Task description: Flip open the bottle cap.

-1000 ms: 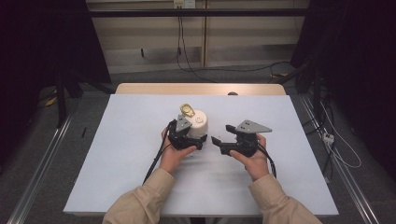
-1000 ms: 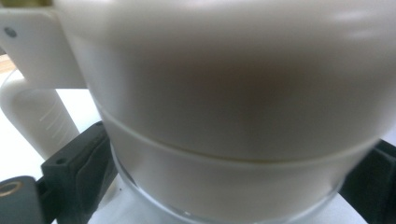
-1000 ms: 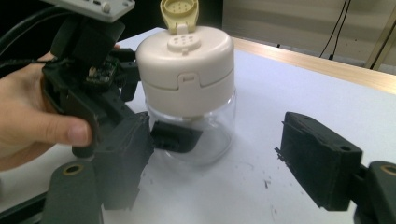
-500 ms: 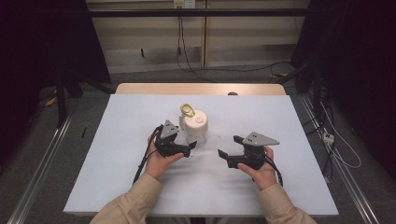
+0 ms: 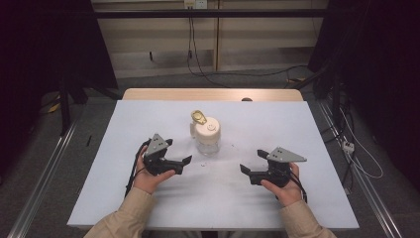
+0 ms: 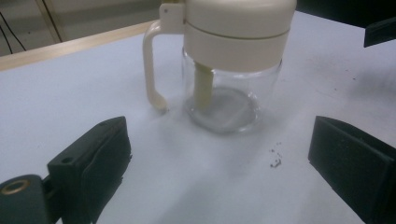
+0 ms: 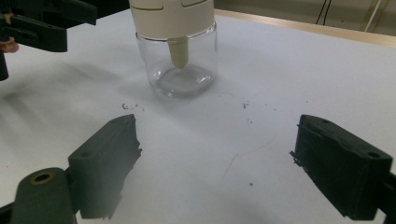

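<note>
A clear glass jar (image 5: 208,140) with a cream lid, a side handle and a gold piece on top stands upright in the middle of the white table (image 5: 297,129). My left gripper (image 5: 179,151) is held to its front left, open, clear of the jar. My right gripper (image 5: 251,161) is held to the jar's front right, open; its jaws have just been opening with nothing between them. In the left gripper view the jar (image 6: 233,60) stands beyond the left gripper (image 6: 219,168). In the right gripper view the jar (image 7: 177,46) stands farther off, beyond the right gripper (image 7: 215,168).
Dark specks (image 7: 128,106) lie on the sheet near the jar. A wooden edge (image 5: 208,94) runs along the table's far side. Cables (image 5: 356,153) and metal rails lie on the floor to both sides. The other gripper (image 7: 46,23) shows at the right gripper view's top left.
Both hands have drawn back from the jar toward the person, the left gripper going left and the right gripper going right. The jar now stands alone and has not moved.
</note>
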Motion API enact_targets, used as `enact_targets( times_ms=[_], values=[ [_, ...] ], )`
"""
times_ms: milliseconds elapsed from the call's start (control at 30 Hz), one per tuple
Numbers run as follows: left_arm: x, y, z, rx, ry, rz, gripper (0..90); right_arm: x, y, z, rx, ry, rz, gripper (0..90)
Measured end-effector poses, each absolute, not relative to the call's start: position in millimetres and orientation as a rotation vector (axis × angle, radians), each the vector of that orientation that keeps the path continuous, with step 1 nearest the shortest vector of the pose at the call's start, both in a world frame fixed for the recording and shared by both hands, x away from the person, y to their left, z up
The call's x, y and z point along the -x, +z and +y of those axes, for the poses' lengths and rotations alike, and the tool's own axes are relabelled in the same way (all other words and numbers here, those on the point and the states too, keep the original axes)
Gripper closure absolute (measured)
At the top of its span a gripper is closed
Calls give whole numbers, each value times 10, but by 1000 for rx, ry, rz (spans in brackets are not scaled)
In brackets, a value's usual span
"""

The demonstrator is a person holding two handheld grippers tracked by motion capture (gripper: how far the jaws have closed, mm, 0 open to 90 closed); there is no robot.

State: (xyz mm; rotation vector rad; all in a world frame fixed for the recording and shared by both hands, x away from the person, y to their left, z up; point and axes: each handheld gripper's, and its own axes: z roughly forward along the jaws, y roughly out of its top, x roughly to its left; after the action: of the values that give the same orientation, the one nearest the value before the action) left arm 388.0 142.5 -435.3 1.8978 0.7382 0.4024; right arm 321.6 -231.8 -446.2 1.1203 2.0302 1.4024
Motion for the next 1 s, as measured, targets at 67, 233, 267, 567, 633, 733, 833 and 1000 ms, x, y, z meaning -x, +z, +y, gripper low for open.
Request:
enact_targets(
  times_ms=[67,233,267,567,633,733,833,1000],
  values=[
    [-3850,-4360,1481,-1894,409,742,52,-3194,-4461,-2335,-1115,1397,2029,128],
    [-3770,-4361,1607,-1905,420,721,52,-3147,-4468,-2388,-1107,1397,2022,126],
    [-3749,-4362,1625,-1903,412,726,53,-3137,-4471,-2403,-1111,1397,2021,125],
    [-3651,-4384,1887,-1908,433,746,53,-3072,-4491,-2491,-1118,1392,2002,125],
    [-3639,-4382,1907,-1904,430,754,53,-3065,-4492,-2501,-1122,1397,1999,125],
    [-3615,-4377,1966,-1901,441,756,53,-3054,-4496,-2516,-1122,1395,2000,125],
    [-3596,-4376,2026,-1903,447,754,54,-3025,-4512,-2546,-1123,1384,2006,125],
    [-3569,-4386,2134,-1894,450,782,53,-2994,-4519,-2598,-1129,1380,2000,127]
  ],
)
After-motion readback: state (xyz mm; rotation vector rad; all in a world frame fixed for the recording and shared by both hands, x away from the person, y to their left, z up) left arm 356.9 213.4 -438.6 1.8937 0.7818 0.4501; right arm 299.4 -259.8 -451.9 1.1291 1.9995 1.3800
